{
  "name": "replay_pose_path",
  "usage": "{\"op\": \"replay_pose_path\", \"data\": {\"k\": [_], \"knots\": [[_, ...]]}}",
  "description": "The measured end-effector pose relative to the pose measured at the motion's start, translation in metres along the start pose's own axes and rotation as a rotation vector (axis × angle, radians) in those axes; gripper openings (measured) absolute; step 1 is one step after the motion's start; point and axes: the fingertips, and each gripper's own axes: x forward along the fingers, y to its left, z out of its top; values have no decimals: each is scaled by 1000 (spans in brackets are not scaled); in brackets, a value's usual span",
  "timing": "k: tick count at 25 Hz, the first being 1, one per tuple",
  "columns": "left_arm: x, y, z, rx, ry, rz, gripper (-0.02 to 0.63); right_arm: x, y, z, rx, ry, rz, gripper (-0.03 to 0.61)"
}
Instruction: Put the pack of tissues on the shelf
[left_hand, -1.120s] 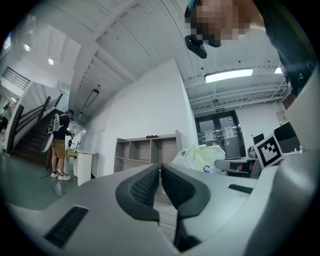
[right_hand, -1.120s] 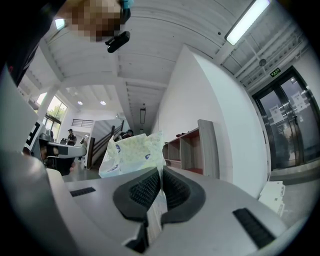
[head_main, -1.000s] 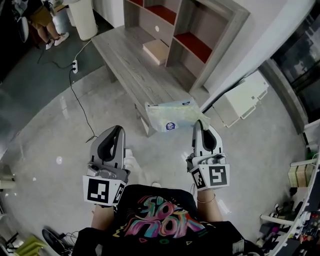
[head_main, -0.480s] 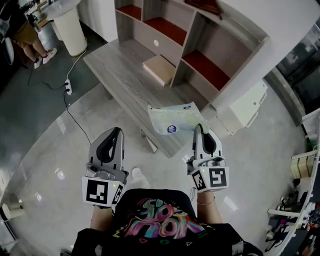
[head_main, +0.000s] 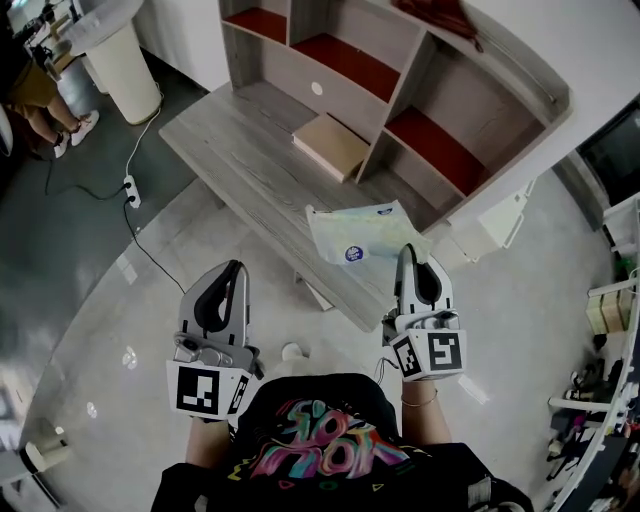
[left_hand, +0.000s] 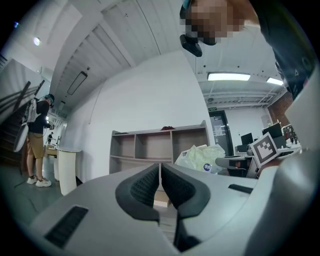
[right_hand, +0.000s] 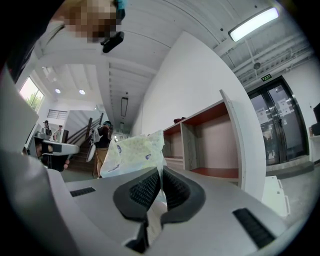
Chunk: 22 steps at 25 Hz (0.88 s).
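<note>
The pack of tissues (head_main: 363, 235) is a flat pale green-white plastic pack with a round blue sticker. My right gripper (head_main: 404, 250) is shut on its near edge and holds it in the air over the near end of the grey table (head_main: 240, 160). In the right gripper view the pack (right_hand: 134, 152) stands up from between the closed jaws. The shelf (head_main: 400, 75) is a grey unit with red-floored compartments behind the table, also seen as the shelf (right_hand: 210, 145) and the shelf (left_hand: 150, 147). My left gripper (head_main: 233, 268) is shut and holds nothing, low at the left over the floor.
A flat cardboard box (head_main: 333, 143) lies on the table by the shelf. A white cabinet (head_main: 495, 225) stands right of the shelf. A white bin (head_main: 118, 60) and a power strip (head_main: 130, 187) with its cable are at the left. A person (left_hand: 36, 137) stands far left.
The table and shelf have come closer and shifted in view as I walked forward. The pack stays held in my right gripper; both grippers keep their pose.
</note>
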Motion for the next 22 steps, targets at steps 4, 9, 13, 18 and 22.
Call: {"op": "replay_pose_path", "data": {"k": [4,9,13,18,22], "knots": [[3,9,-5,-24,12,-4,34,6,-1,-3,-8,25,-17,18],[18,26,-19,-39,13,-9,34,24,-5,-16,-19,38,-42,17],[59,47,-24,-40,11,-32,34,58,-19,-26,-7,43,-74,18],[133,62,-13,-40,-5,-117,34,103,-57,-24,12,36,-165,17],[188,58,-2,-27,-14,-195,34,124,-86,-13,16,17,-235,18]]}}
